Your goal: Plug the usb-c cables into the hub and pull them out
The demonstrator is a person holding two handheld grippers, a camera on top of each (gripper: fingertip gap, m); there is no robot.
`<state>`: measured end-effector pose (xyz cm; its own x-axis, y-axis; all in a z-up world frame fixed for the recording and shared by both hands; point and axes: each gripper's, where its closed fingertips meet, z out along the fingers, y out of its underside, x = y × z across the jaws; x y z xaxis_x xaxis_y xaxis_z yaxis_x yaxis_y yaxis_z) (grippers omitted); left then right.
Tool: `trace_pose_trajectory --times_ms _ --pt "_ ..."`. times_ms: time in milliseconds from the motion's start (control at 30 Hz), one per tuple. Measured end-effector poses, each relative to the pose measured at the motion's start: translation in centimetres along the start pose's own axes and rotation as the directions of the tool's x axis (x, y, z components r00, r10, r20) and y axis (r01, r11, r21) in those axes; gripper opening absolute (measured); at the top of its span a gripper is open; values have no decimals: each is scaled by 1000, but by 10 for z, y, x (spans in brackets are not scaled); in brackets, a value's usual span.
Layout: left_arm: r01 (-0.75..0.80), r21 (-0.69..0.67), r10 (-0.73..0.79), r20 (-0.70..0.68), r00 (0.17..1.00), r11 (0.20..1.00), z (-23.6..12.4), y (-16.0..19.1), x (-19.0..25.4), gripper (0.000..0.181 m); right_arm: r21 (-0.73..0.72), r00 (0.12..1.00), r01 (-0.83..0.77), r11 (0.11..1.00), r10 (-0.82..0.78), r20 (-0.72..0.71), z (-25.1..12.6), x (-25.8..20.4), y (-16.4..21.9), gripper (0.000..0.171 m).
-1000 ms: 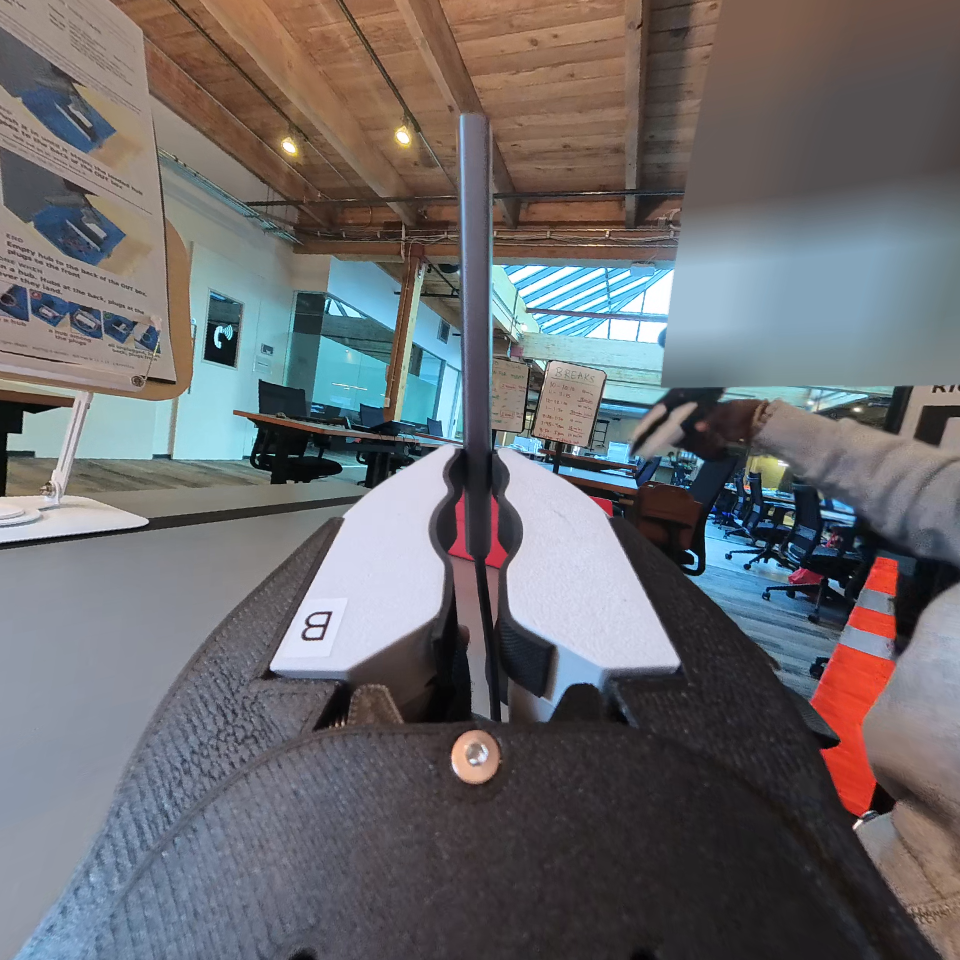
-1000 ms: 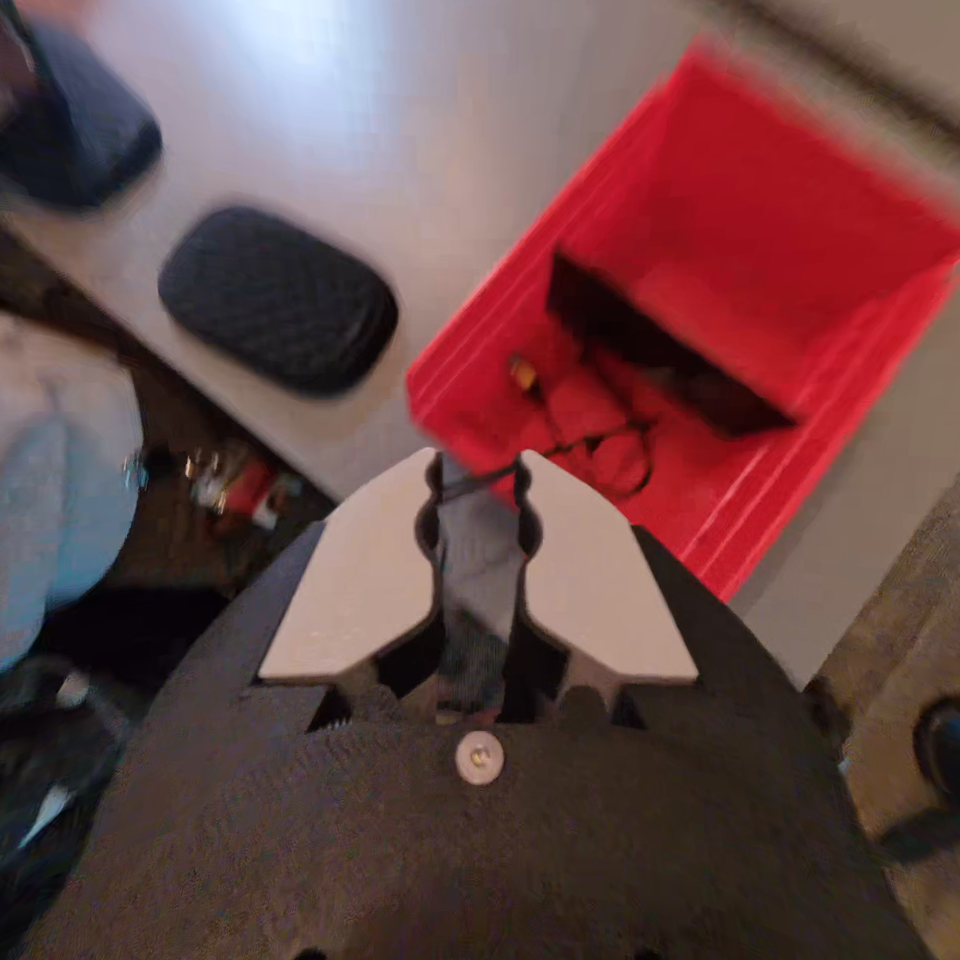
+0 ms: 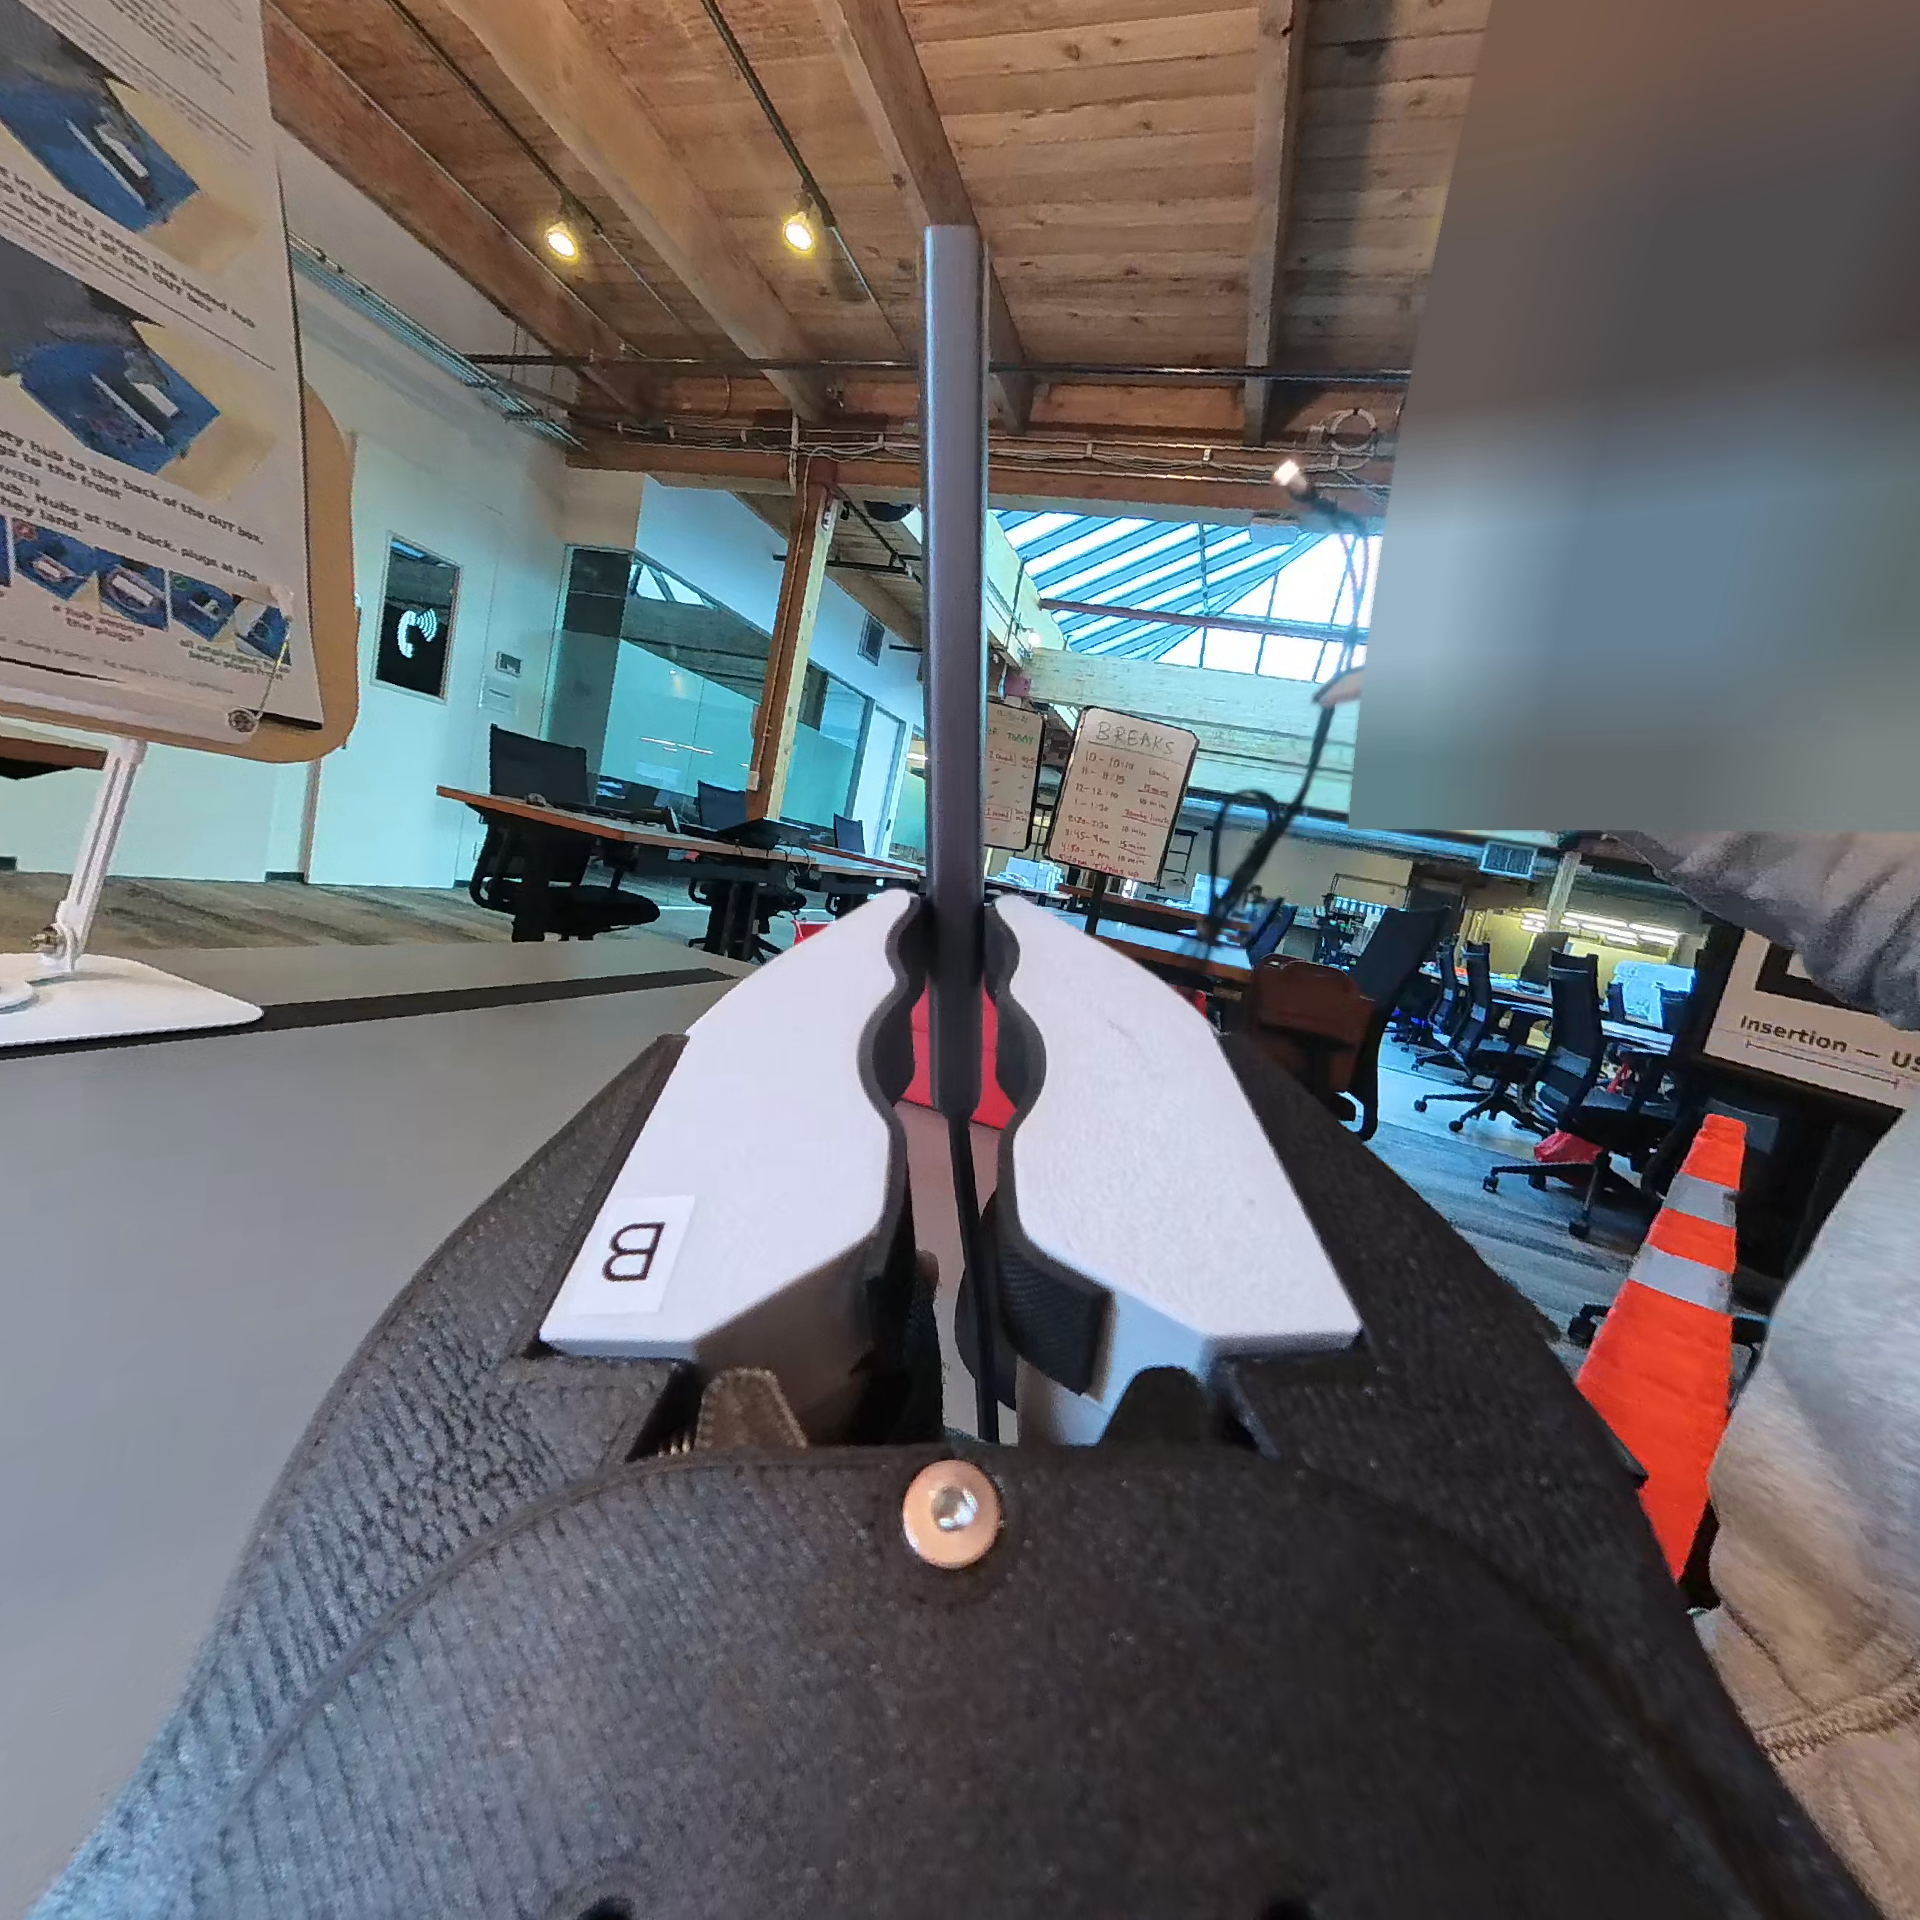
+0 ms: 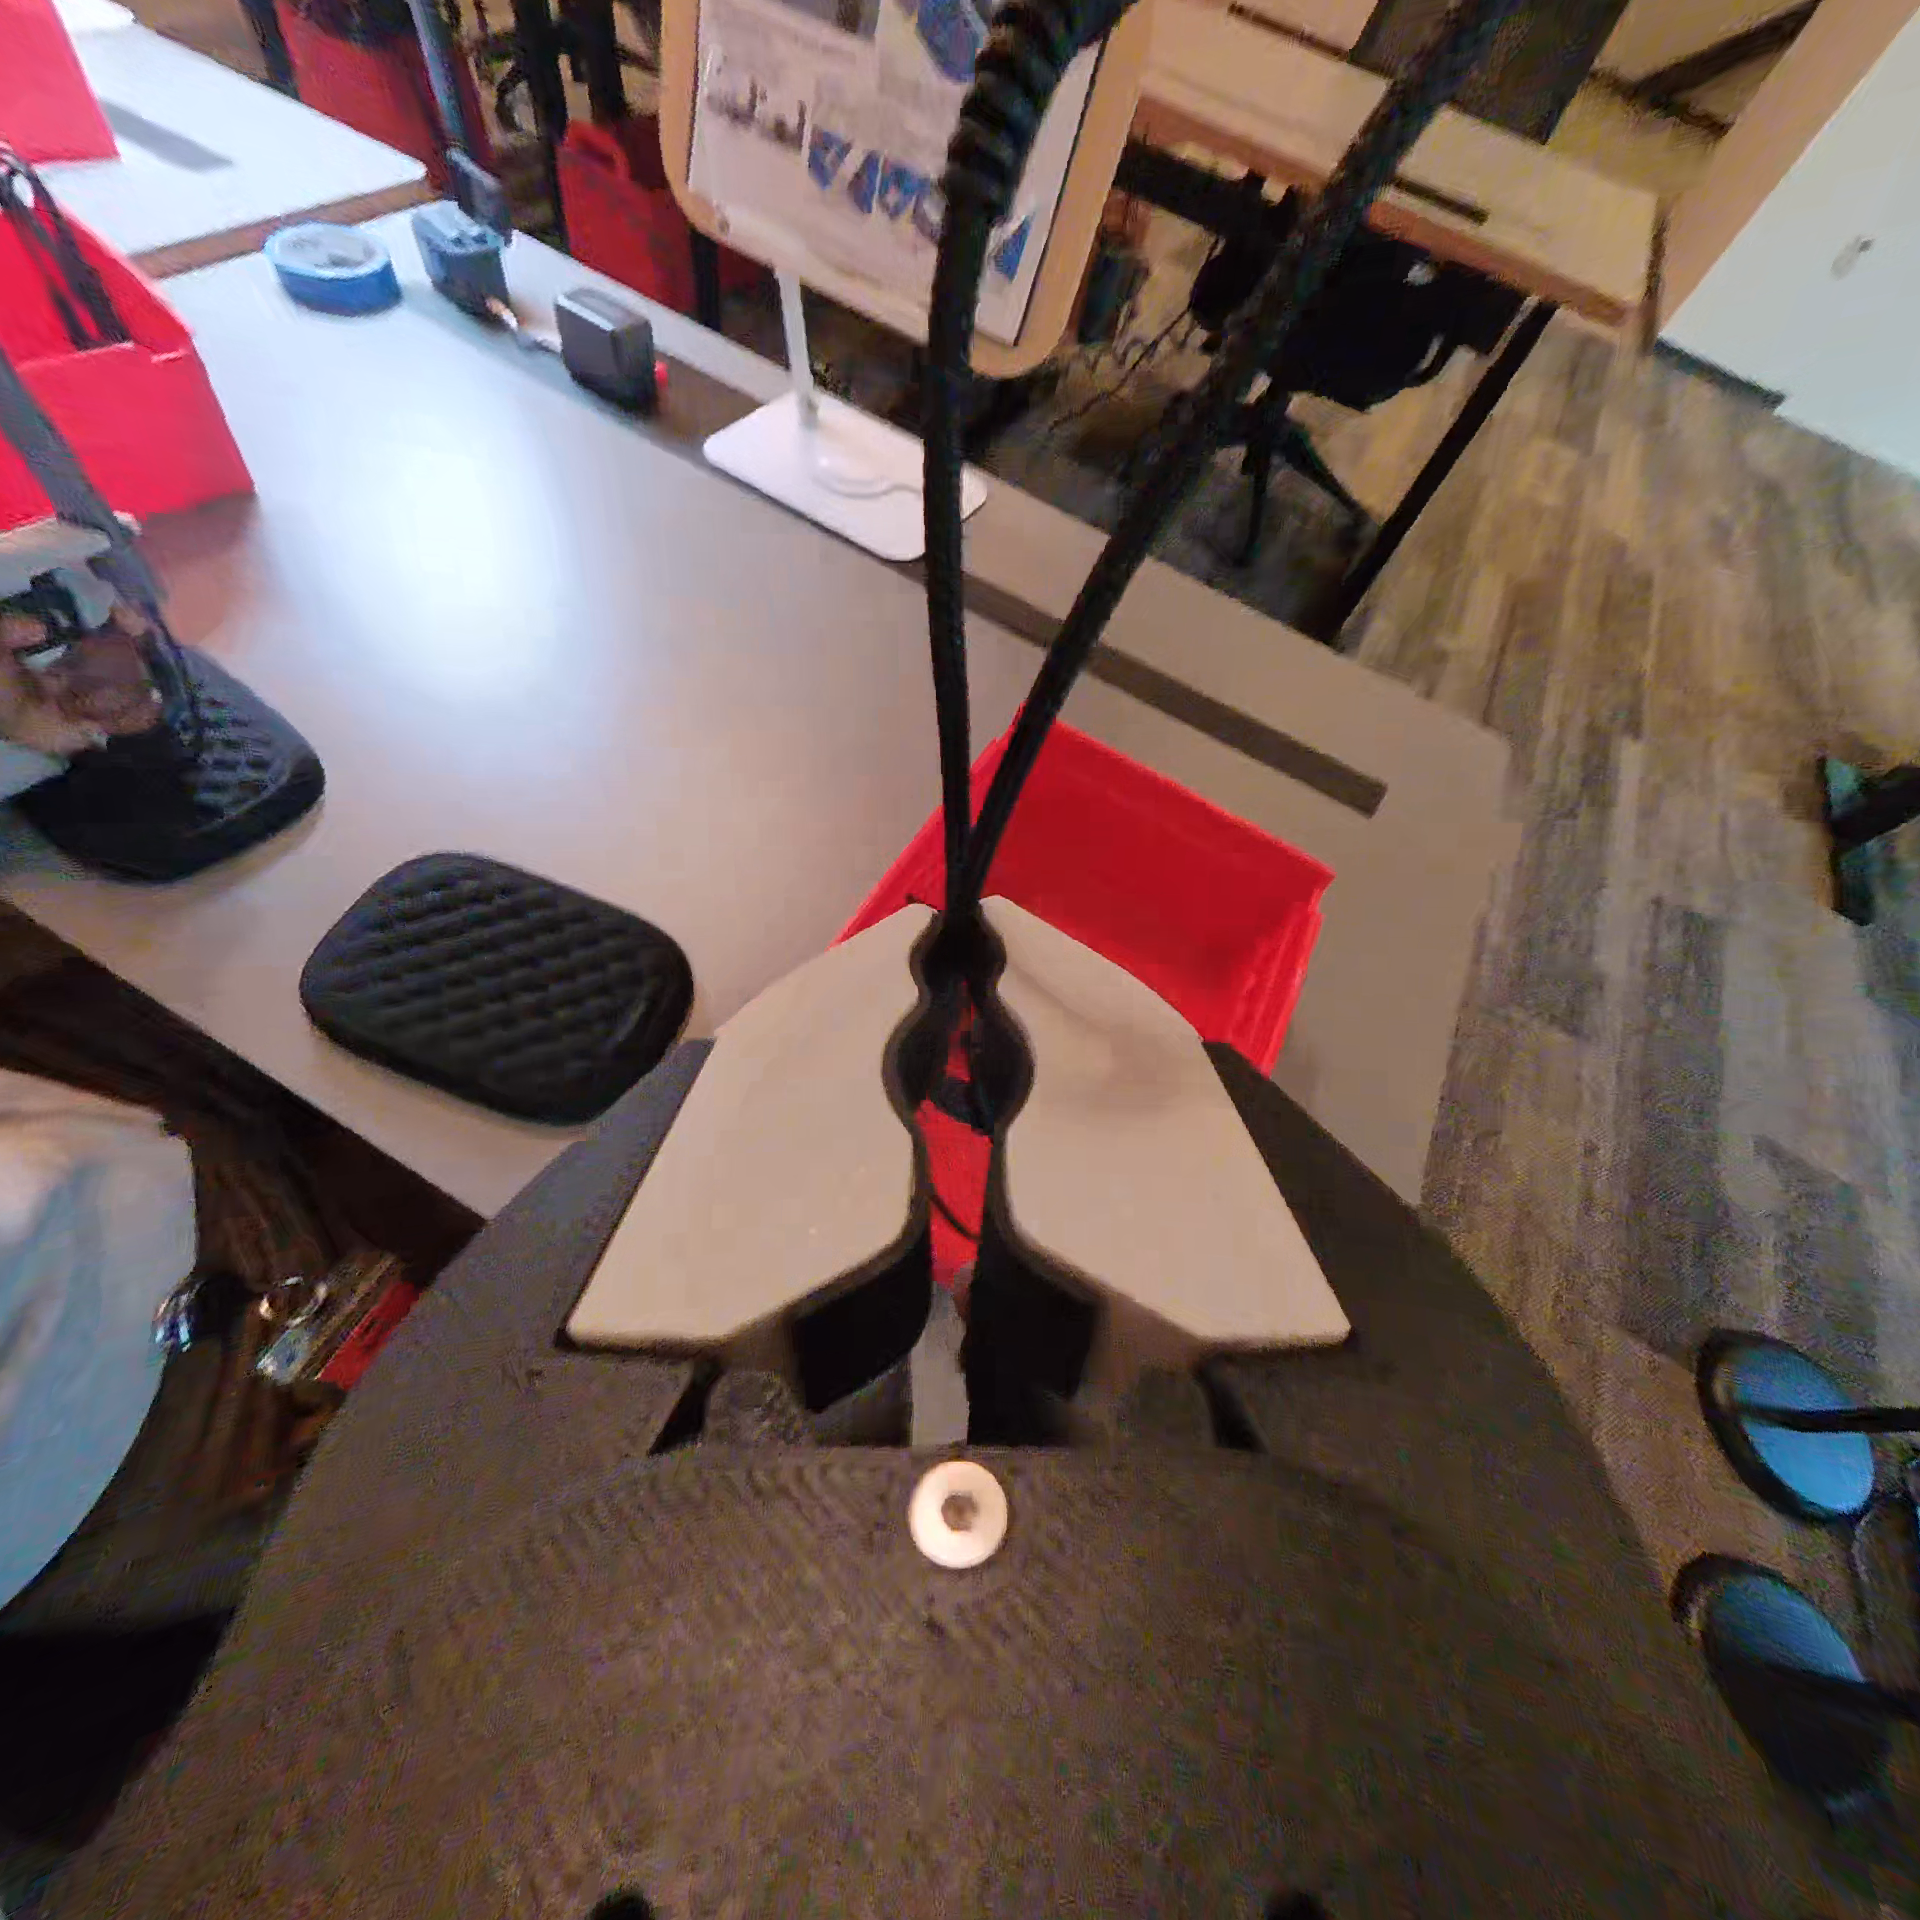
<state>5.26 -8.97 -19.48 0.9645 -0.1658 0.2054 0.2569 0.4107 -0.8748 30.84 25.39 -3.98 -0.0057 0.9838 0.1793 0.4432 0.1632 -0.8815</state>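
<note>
My left gripper (image 3: 954, 914) is shut on the hub (image 3: 954, 571), a thin dark grey slab held upright and seen edge-on; a thin black wire runs down from it between the fingers. My right gripper (image 4: 961, 914) is shut on a black braided usb-c cable (image 4: 948, 520), whose two strands rise up out of frame. It hangs above a red bin (image 4: 1143, 862) at the table's near edge. In the left wrist view the cable (image 3: 1262, 821) dangles at the right with a plug (image 3: 1288, 476) at its top end.
On the grey table (image 4: 582, 644) lie a black pad (image 4: 499, 982) and a second one (image 4: 177, 769) at the left, an instruction board on a white stand (image 4: 842, 457), a blue tape roll (image 4: 332, 268), small dark devices (image 4: 608, 343) and another red bin (image 4: 104, 416). An orange cone (image 3: 1683, 1299) stands on the floor. The grippers' ends are close to 45 cm from one another.
My right gripper has risen from just over the red bin, drawing the cable up with it; the cable now dangles in the left wrist view. The left gripper and hub have held still.
</note>
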Motion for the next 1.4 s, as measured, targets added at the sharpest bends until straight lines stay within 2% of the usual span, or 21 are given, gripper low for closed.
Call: trace_pose_trajectory --times_ms 133,367,533,633,733,867,1000,1133,1200,1267,1333,1400 --pt "-7 -9 7 -3 1000 1000 1 1 1 10 66 997 16 998 -11 -80 7 21 -15 3" --pt "-8 -11 8 -3 1000 1000 1 2 1 10 164 988 71 984 -47 -144 37 49 -15 3" --pt "-9 -11 9 -3 1000 1000 1 2 1 10 137 997 2 990 8 -79 80 32 24 3" --pt "-5 -13 5 -4 1000 1000 1 2 1 10 194 990 -136 971 138 3 104 13 48 3" --pt "-6 -11 6 -4 1000 1000 1 2 1 10 210 930 -367 906 350 113 125 -5 71 3" --pt "-4 -13 4 -4 1000 1000 1 2 1 11 85 821 -557 826 531 212 153 -30 108 4" --pt "-12 -9 12 -5 1000 1000 0 2 2 11 -52 717 -672 739 666 205 174 -44 141 4" --pt "-9 -10 9 -7 1000 1000 0 2 2 11 -82 618 -769 634 770 159 184 -36 155 8" --pt "-10 -7 10 -7 1000 1000 0 1 2 11 -117 638 -753 648 762 114 186 -33 164 16" --pt "-10 -7 10 -6 1000 1000 0 2 2 11 -144 704 -694 706 706 69 187 -29 167 27" --pt "-10 -8 10 -6 1000 1000 0 2 2 11 -177 812 -571 802 583 18 183 -23 169 44" --pt "-10 -9 10 -6 1000 1000 0 2 2 11 -216 925 -374 902 379 -15 176 -16 167 61"
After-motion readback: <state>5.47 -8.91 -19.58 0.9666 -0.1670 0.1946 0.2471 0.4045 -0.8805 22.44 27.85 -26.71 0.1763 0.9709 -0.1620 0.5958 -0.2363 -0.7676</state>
